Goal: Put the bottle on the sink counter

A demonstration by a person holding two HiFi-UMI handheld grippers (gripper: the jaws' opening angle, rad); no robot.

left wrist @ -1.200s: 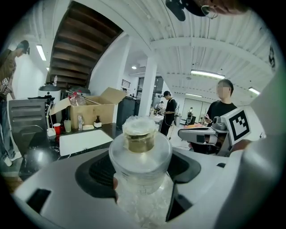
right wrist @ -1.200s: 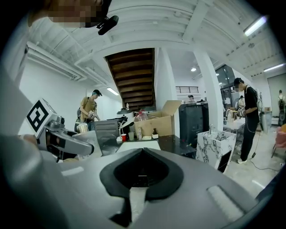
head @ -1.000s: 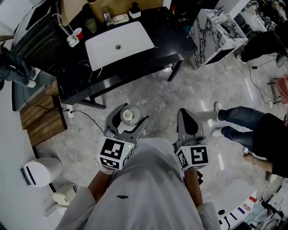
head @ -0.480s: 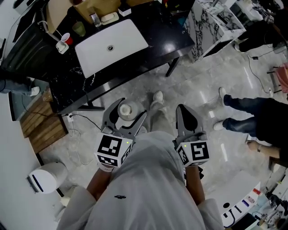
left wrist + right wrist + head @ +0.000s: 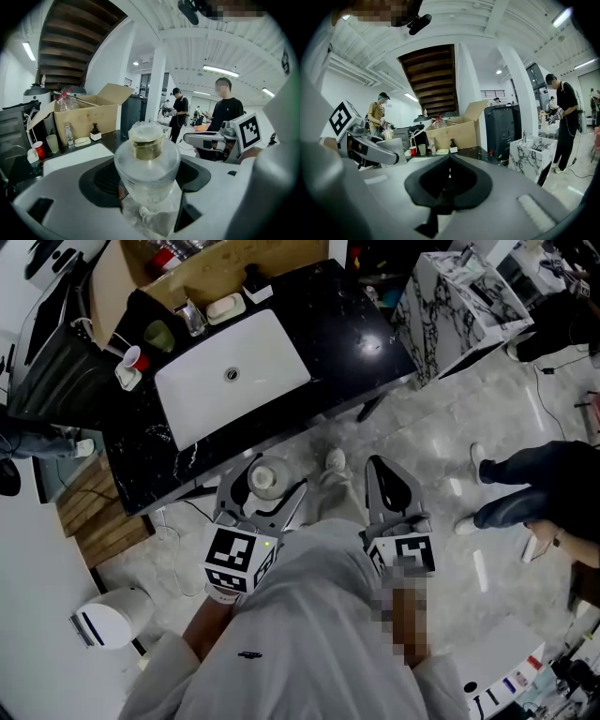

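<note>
A clear glass bottle [image 5: 266,480] with a gold collar and clear cap stands upright in my left gripper [image 5: 260,486], which is shut on it. In the left gripper view the bottle [image 5: 147,171] fills the middle, clamped between both jaws. My right gripper [image 5: 392,486] is shut and holds nothing; its jaws meet in the right gripper view [image 5: 449,157]. The black sink counter [image 5: 347,329] with a white basin [image 5: 230,362] lies ahead of both grippers, just past the bottle.
On the counter's far side stand a soap dish [image 5: 226,307], a green cup [image 5: 161,336], a red cup [image 5: 136,359] and a cardboard box [image 5: 202,263]. A marble-patterned box [image 5: 458,298] stands right of the counter. A person's legs [image 5: 525,491] are at right. A white appliance [image 5: 105,620] sits on the floor at left.
The counter and sink have come nearer to both grippers as I step forward. The left gripper still holds the bottle; the right stays shut.
</note>
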